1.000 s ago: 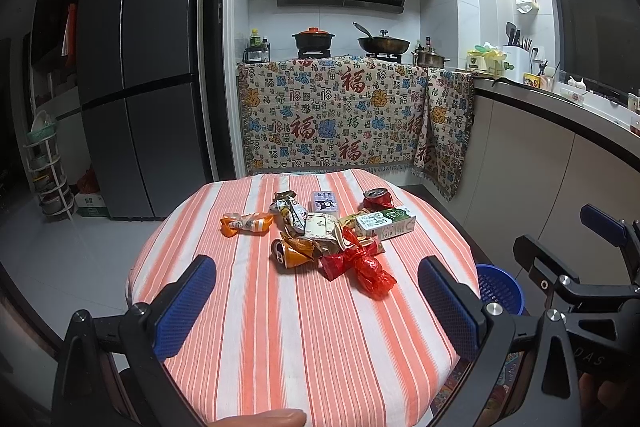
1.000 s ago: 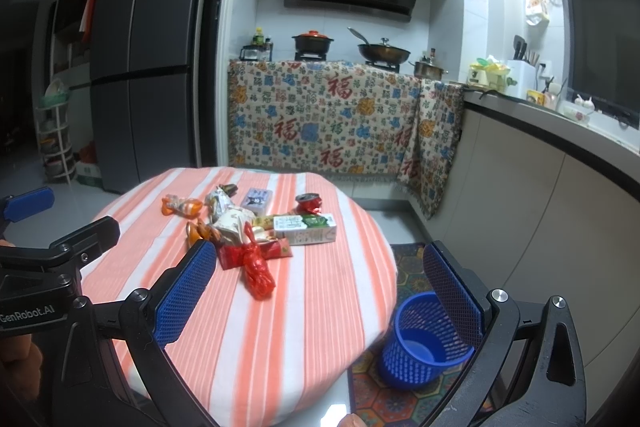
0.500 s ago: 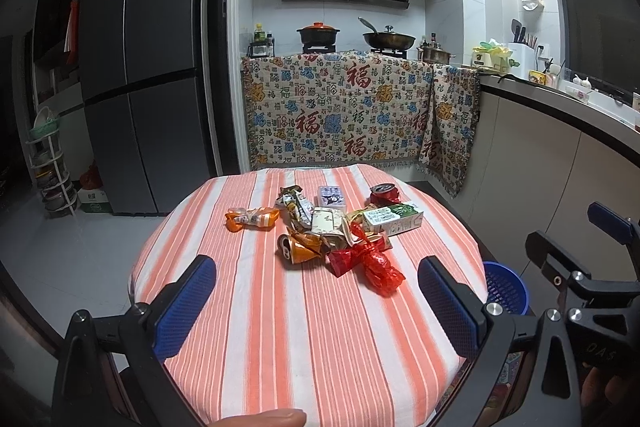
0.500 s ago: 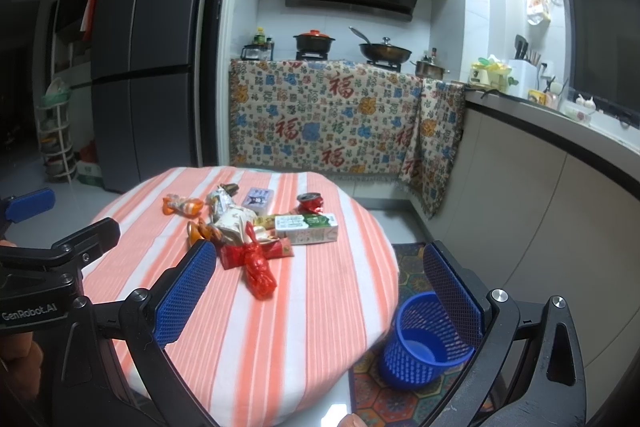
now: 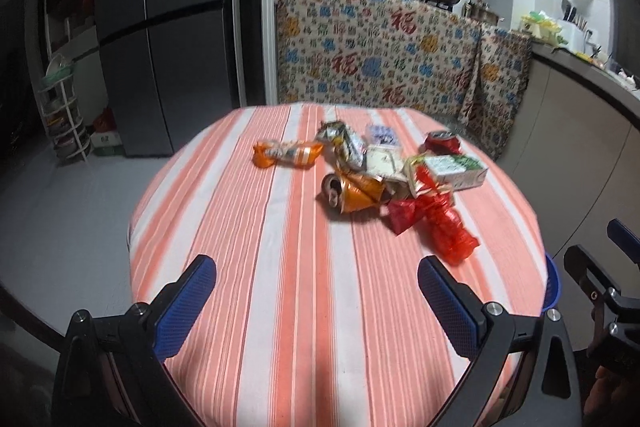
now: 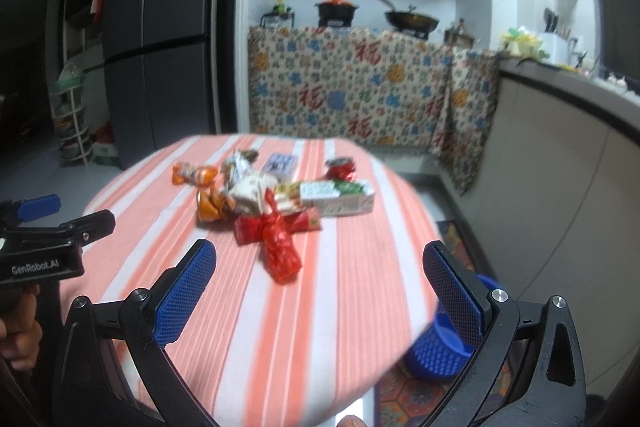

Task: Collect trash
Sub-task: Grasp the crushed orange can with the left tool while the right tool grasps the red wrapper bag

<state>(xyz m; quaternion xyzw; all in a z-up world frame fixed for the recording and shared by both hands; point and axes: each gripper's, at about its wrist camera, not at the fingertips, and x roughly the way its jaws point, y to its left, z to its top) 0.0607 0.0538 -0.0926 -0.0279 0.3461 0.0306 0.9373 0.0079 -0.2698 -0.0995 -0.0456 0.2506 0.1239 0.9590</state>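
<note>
A heap of trash lies mid-table on the round table with an orange-striped cloth [image 5: 304, 307]: a red crinkled wrapper [image 5: 436, 223], a crushed orange can [image 5: 352, 191], an orange snack wrapper [image 5: 286, 153], a green-and-white carton [image 5: 454, 171], a crushed red can [image 5: 442, 143]. My left gripper [image 5: 316, 303] is open and empty over the near part of the table. My right gripper [image 6: 318, 291] is open and empty, just short of the red wrapper [image 6: 280, 251]. A blue mesh bin [image 6: 444, 347] stands on the floor right of the table.
A dark fridge [image 5: 168, 27] stands at the back left with a wire rack [image 5: 66, 115] beside it. A cloth-draped counter [image 5: 384, 55] with pots is behind the table. A kitchen counter [image 6: 560, 155] runs along the right.
Both grippers have moved forward and tilted down toward the table; the trash heap looks larger and nearer. Nothing was taken hold of.
</note>
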